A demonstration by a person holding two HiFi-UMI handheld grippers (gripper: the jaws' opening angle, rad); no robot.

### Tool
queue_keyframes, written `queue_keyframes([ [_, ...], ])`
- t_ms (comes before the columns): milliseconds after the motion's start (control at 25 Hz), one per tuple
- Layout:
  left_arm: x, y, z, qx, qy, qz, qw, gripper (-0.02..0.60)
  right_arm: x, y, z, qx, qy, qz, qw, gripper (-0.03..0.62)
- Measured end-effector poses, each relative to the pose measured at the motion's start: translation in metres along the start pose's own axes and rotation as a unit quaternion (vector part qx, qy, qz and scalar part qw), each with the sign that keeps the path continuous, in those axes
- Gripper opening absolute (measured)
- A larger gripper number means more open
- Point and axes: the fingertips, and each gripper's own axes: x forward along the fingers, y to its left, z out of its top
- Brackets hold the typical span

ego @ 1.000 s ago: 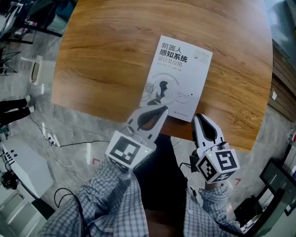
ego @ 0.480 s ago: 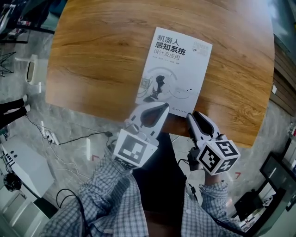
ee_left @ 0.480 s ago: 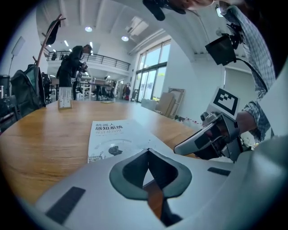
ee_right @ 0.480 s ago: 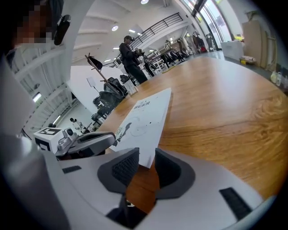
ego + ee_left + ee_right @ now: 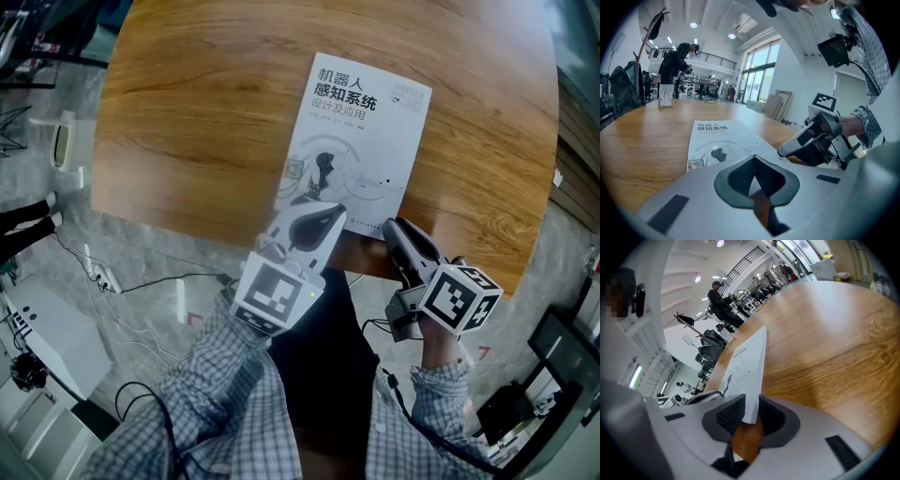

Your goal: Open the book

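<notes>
A closed white book with black Chinese title print lies on the round wooden table, its near edge close to the table's rim. My left gripper is shut and empty, with its tips over the book's near edge. From the left gripper view, the tips meet above the cover, and the right gripper shows beside it. My right gripper is rolled onto its side at the near right corner. That corner of the book sits between its jaws, which stand nearly together against it.
The table's near rim runs just under both grippers. Cables and a power strip lie on the floor to the left. A small sign stand is on the far side of the table, and a person stands beyond it.
My right gripper has rolled onto its side and moved up to the book's near right corner. The left gripper edged forward over the book's near edge. The book has not moved.
</notes>
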Motion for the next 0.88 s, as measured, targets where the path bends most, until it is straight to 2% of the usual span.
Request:
queue_keyframes([
  [120, -0.001, 0.001, 0.001, -0.004, -0.003, 0.002, 1.0000, 0.000, 0.004, 0.000, 0.004, 0.019, 0.015, 0.015, 1.000, 0.089],
  [240, 0.000, 0.000, 0.000, 0.001, -0.001, 0.000, 1.0000, 0.000, 0.006, -0.003, 0.004, 0.019, 0.026, 0.012, 0.999, 0.070],
  [400, 0.000, 0.000, 0.000, 0.002, 0.000, 0.005, 1.0000, 0.000, 0.002, -0.002, 0.006, 0.014, 0.017, 0.010, 1.000, 0.043],
  [560, -0.001, 0.001, 0.002, -0.006, 0.000, 0.009, 0.9999, 0.000, -0.002, 0.008, 0.009, 0.019, 0.005, 0.028, 0.999, 0.034],
  [720, 0.006, -0.014, 0.019, 0.016, -0.010, -0.009, 0.9998, 0.000, -0.009, 0.019, 0.016, 0.021, -0.007, 0.050, 0.998, 0.031],
  [880, 0.017, -0.033, 0.024, 0.028, 0.003, -0.032, 0.9991, 0.000, -0.015, 0.036, 0.023, 0.011, -0.019, 0.072, 0.997, 0.028],
])
